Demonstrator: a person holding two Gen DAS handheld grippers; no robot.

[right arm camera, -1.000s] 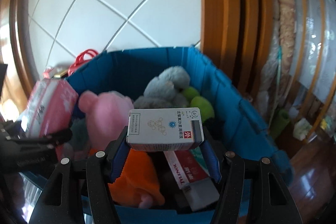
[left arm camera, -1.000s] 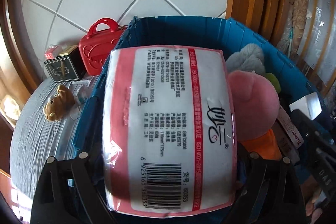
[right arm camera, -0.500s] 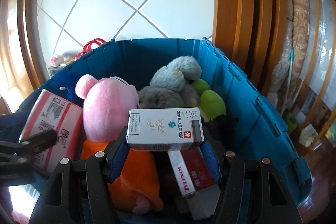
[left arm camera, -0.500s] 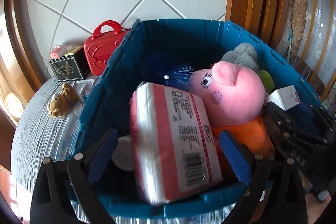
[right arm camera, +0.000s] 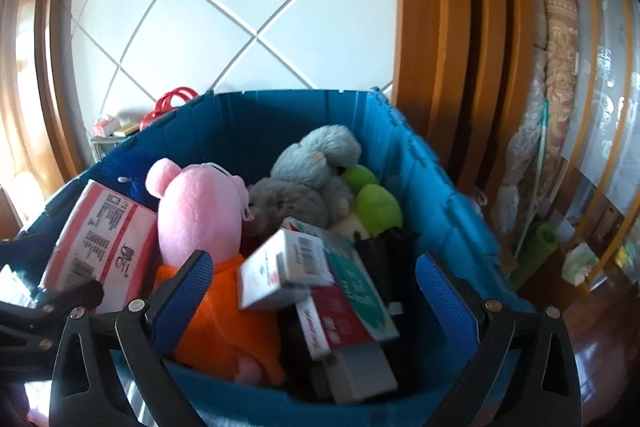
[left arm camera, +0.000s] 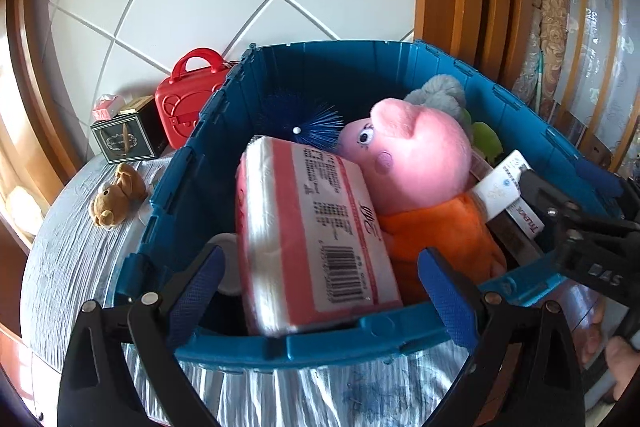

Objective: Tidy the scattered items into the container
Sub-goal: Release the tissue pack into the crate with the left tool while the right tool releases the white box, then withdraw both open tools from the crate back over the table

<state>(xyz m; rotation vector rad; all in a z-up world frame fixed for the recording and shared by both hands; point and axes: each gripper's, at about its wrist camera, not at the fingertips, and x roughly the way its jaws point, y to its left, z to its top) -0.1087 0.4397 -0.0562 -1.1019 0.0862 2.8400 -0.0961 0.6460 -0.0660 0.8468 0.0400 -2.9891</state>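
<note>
The blue crate [left arm camera: 360, 341] [right arm camera: 440, 187] stands on the grey table. In it lie a pink-and-white tissue pack [left arm camera: 316, 243] [right arm camera: 100, 243], a pink pig plush in orange [left arm camera: 416, 163] [right arm camera: 200, 211], a grey plush [right arm camera: 308, 179], green plush parts [right arm camera: 376, 203] and several boxes. A white medicine box [right arm camera: 280, 275] lies tilted on the boxes, free of my fingers. My left gripper [left arm camera: 320, 291] is open and empty at the crate's near rim. My right gripper [right arm camera: 312, 291] is open and empty over the crate.
On the table left of the crate lie a small brown teddy bear [left arm camera: 114, 197], a dark square box [left arm camera: 124, 141] and a red toy suitcase [left arm camera: 188, 103]. A tiled wall is behind. A wooden door frame [right arm camera: 440, 27] stands to the right.
My left gripper let go of the tissue pack into the crate and drew back. My right gripper opened and the white box dropped onto the other boxes.
</note>
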